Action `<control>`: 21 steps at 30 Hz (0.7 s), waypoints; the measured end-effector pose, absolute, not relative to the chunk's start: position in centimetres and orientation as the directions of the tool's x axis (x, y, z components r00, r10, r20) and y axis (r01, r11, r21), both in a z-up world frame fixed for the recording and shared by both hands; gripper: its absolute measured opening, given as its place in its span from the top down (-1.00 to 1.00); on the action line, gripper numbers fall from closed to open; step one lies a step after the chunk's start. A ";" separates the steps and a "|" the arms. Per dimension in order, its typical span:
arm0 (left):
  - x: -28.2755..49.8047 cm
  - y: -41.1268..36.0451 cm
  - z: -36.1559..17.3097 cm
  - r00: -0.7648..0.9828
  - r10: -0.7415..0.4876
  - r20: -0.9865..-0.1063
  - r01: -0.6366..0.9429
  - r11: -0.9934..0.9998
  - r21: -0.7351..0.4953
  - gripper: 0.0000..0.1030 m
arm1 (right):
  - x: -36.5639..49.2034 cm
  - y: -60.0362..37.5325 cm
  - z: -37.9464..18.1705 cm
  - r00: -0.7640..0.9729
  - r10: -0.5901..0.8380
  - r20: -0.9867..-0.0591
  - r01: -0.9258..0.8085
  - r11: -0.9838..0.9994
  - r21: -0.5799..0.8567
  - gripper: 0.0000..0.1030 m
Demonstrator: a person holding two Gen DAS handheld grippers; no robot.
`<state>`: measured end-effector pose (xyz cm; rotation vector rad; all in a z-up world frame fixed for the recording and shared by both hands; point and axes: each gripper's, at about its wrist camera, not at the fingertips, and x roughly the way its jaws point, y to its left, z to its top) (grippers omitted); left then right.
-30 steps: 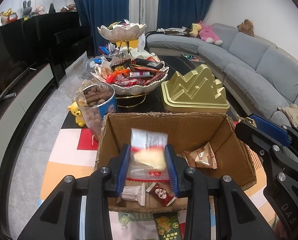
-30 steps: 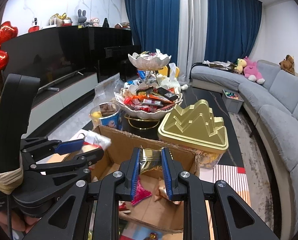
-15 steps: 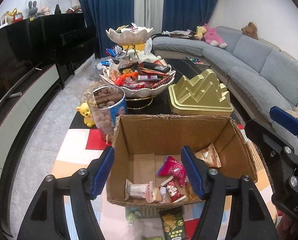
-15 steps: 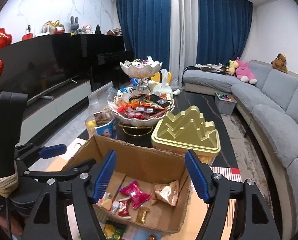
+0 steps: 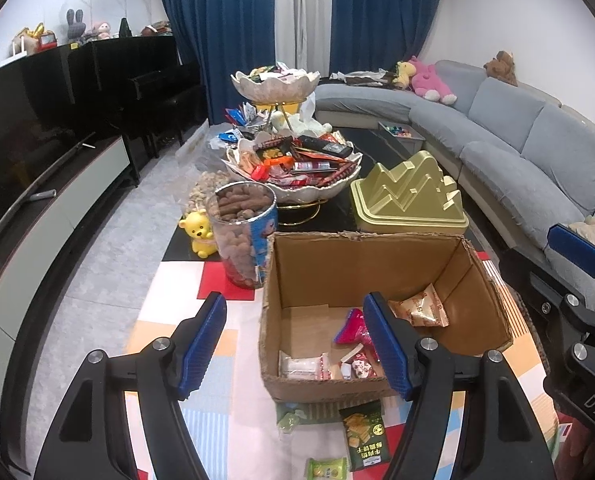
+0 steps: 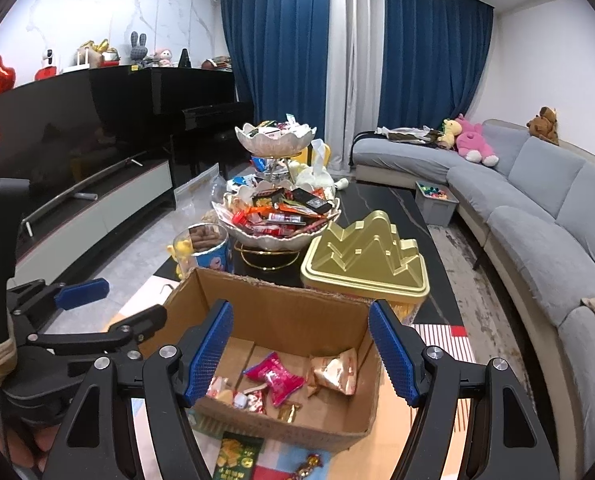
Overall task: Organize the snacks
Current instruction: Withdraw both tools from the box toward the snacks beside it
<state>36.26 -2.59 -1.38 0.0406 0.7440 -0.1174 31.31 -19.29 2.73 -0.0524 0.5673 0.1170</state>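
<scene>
An open cardboard box (image 5: 361, 264) (image 6: 281, 312) stands on a colourful mat. Inside lie a pink packet (image 5: 351, 326) (image 6: 273, 376), an orange-and-white packet (image 5: 419, 310) (image 6: 333, 372), a white packet (image 5: 301, 366) and other small snacks. My left gripper (image 5: 293, 300) hovers over the box's near left side, open and empty. My right gripper (image 6: 301, 308) hangs above the box, also open with nothing between its blue pads. A green packet (image 5: 363, 436) (image 6: 233, 460) and a small green candy (image 5: 325, 470) lie on the mat in front of the box.
Behind the box stand a tiered bowl of snacks (image 5: 293, 176), a gold mountain-shaped tin (image 5: 407, 196), a clear tub of brown snacks (image 5: 243, 236) and a yellow bear figure (image 5: 197, 234). A grey sofa (image 5: 537, 152) runs along the right, a TV cabinet (image 5: 49, 220) along the left.
Both grippers opened wide and let their packets fall into the box. Both then drew back and rose a little.
</scene>
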 end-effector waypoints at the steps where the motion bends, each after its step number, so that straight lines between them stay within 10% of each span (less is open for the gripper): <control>1: 36.1 -2.5 -1.3 0.730 -0.093 -0.677 0.121 0.993 -0.006 -0.36 | 31.2 -19.2 2.8 0.836 0.096 -0.540 -0.124 0.992 -0.015 -0.38; 21: 33.3 -0.1 -2.5 0.728 -0.111 -0.676 0.169 0.985 0.020 -0.36 | 28.3 -17.2 0.9 0.806 0.068 -0.587 -0.085 0.996 0.000 -0.38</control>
